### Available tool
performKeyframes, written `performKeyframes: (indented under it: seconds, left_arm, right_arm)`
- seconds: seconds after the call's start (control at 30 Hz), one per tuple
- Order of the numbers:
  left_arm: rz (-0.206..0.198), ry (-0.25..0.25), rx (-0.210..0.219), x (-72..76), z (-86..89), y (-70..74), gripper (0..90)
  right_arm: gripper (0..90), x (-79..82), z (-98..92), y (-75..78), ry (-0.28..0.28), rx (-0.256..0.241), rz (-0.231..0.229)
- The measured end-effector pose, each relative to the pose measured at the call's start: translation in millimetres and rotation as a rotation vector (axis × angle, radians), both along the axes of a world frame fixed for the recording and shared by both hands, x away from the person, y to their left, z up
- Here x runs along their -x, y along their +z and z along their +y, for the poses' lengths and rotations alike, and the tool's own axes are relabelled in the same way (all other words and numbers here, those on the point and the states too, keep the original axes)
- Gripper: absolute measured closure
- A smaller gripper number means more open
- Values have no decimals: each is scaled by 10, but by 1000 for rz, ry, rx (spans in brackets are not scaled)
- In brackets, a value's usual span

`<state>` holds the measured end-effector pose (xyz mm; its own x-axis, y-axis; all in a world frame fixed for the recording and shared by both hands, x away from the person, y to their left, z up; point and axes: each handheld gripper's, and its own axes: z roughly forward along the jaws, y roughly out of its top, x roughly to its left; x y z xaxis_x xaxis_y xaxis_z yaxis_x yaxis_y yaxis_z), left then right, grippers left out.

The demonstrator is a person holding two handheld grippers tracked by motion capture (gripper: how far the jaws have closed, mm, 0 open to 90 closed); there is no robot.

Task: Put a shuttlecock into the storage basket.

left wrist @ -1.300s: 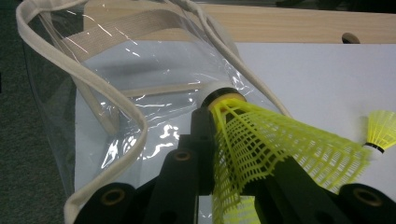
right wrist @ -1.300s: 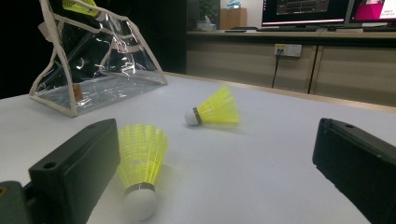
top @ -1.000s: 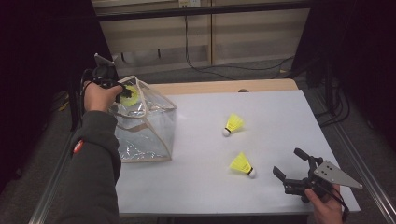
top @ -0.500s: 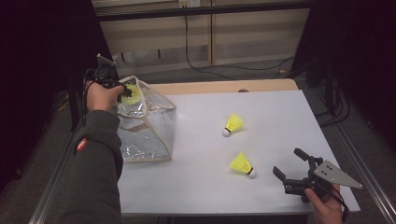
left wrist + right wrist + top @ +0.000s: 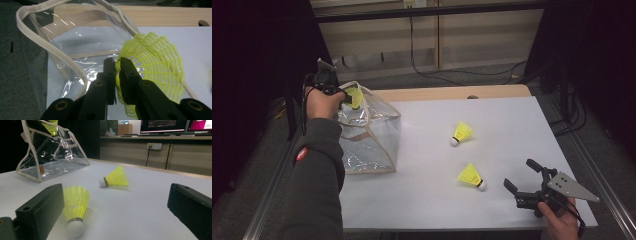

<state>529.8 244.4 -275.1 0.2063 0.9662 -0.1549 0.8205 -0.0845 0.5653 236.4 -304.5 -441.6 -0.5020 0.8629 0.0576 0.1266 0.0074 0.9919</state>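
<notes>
Left gripper view: left gripper (image 5: 117,65) pinched yellow shuttlecock (image 5: 155,62) skirt above clear bag (image 5: 50,47) mouth; release best once centred; right gripper (image 5: 523,176) wide open, empty.

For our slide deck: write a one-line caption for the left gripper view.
Left gripper pinches a yellow shuttlecock by its skirt over the open clear bag.

Left hand-held gripper (image 5: 346,98) with yellow shuttlecock (image 5: 355,97) edged slightly further over clear bag (image 5: 371,135) mouth.
</notes>
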Motion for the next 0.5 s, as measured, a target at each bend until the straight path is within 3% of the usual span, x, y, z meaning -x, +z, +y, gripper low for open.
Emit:
performKeyframes:
  seconds: [0.23,0.5]
  left_arm:
    - [-24,32,4,-21,29,-1,857]
    - [-55,37,-8,-42,21,-17,767]
  right_arm:
    - [5,0,0,-2,2,-1,1]
    - [5,-3,-5,-7,2,-4,3]
